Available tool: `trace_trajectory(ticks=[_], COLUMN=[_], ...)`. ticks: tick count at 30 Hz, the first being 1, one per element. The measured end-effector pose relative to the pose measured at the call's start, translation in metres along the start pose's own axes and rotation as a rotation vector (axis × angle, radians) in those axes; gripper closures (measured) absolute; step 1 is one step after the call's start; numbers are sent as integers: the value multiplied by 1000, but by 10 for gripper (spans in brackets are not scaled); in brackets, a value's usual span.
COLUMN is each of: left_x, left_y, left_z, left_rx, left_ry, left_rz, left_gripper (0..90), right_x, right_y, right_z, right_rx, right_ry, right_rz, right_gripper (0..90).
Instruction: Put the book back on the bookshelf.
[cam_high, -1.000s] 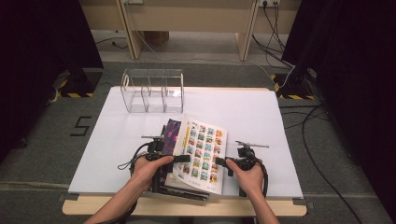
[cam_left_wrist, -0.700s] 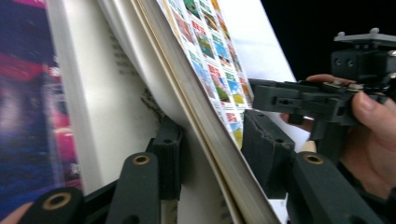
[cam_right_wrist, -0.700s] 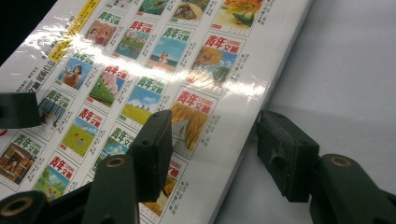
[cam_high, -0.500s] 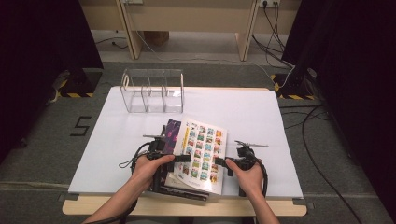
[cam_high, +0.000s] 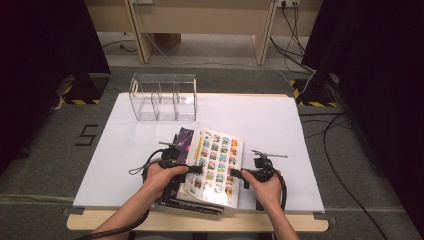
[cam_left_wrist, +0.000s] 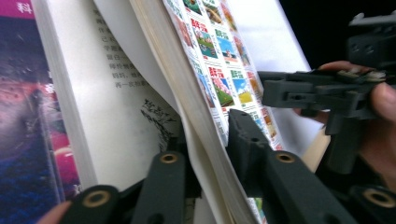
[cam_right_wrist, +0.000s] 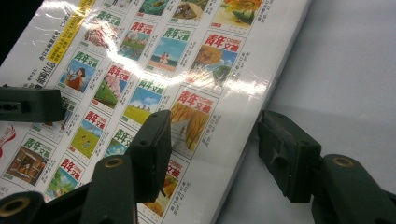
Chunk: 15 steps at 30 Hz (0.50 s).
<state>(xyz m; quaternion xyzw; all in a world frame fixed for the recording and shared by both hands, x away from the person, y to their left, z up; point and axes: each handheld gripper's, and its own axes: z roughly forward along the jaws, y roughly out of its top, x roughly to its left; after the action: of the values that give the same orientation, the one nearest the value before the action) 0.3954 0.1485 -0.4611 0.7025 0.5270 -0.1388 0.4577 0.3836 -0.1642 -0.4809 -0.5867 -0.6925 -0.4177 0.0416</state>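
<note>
The thick magazine with small colourful pictures (cam_high: 216, 162) lies low in the middle of the white desk (cam_high: 280, 125). The left tongs (cam_left_wrist: 205, 140) have just closed, clamped on its pages. The right tongs (cam_right_wrist: 212, 154) stand apart around its edge. Squeeze gently, then lift both sides together.

Red "青年文摘" heads each small picture on the magazine (cam_right_wrist: 187, 84) cover, a magenta strip on the purple book (cam_left_wrist: 23, 116) reads "科", and "5" (cam_high: 88, 135) marks the floor left of the table.
</note>
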Motion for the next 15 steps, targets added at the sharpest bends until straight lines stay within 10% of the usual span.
trace_trajectory(ticks=[15], left_x=[5], left_y=[-12], left_z=[-9], left_rx=[-114], left_ry=[-77], left_rz=[150], left_gripper=[848], right_x=[-14], right_y=[23], right_z=[11], right_rx=[16], right_ry=[73], right_rz=[63], right_gripper=[428])
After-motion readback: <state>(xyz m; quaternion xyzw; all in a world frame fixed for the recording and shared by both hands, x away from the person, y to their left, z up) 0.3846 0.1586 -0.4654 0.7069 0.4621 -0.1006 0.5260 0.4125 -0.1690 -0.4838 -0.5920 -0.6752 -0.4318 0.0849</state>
